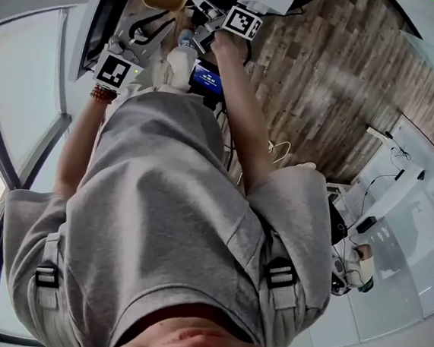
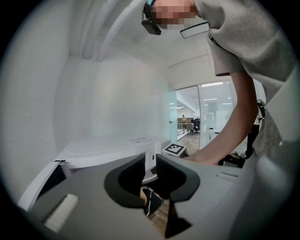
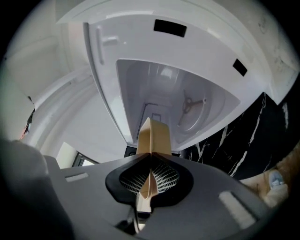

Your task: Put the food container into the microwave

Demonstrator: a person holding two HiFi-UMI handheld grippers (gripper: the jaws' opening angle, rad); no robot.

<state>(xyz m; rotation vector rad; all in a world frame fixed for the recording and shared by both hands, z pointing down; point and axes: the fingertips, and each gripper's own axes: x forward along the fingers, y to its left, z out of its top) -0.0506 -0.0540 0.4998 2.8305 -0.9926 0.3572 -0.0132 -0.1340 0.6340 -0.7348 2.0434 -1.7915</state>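
The person wears a loose grey short-sleeved T-shirt (image 1: pixel 176 203). Grey webbing straps (image 1: pixel 48 248) run over both shoulders, each with a black plastic buckle (image 1: pixel 280 274). A reddish beaded bracelet (image 1: pixel 101 94) circles the left wrist. The left tongs (image 2: pixel 150 171) and right tongs (image 3: pixel 150 176) have matte grey bodies with black pads. Each bears a white cube (image 1: pixel 243 21) printed with black square markers.
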